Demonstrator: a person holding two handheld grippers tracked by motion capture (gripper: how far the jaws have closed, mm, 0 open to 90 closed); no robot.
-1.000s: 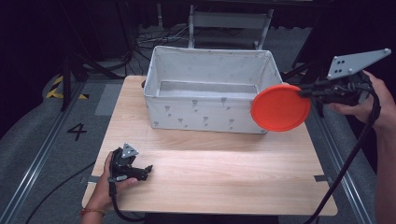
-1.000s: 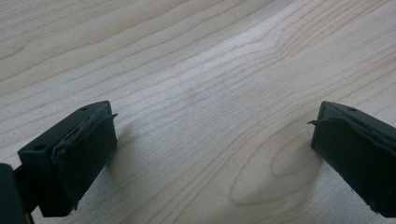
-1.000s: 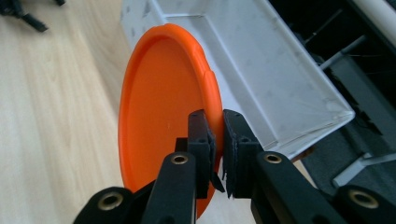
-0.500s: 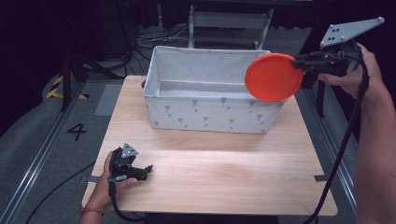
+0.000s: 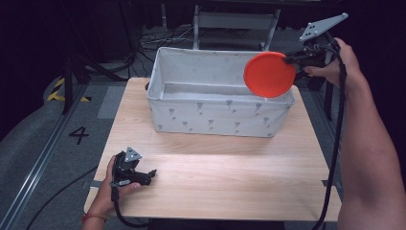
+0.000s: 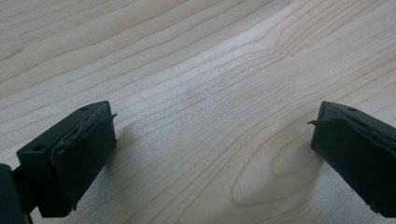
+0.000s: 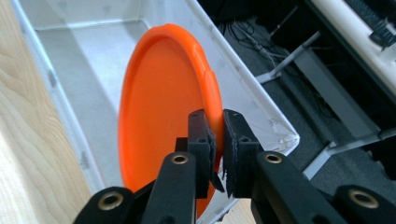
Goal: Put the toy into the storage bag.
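Overhead, an orange plate (image 5: 269, 74) is clamped by the right gripper (image 5: 289, 60) above the white bin (image 5: 220, 117) at two o'clock; the left gripper (image 5: 152, 173), jaws spread, is rested on the wooden table (image 5: 230, 177) at seven.

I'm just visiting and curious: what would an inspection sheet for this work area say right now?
Surface: light wooden table, bare in front of the bin.
Job's things: orange plate held on edge above the right end of the white fabric bin.
Clutter: nothing seen.
Grippers: right gripper shut on the plate's rim; left gripper open, low at the table's near left edge.
Cables: black cable hangs along the right forearm; another trails from the left gripper.
Surroundings: dark room, grey floor marked 4, metal frame behind.
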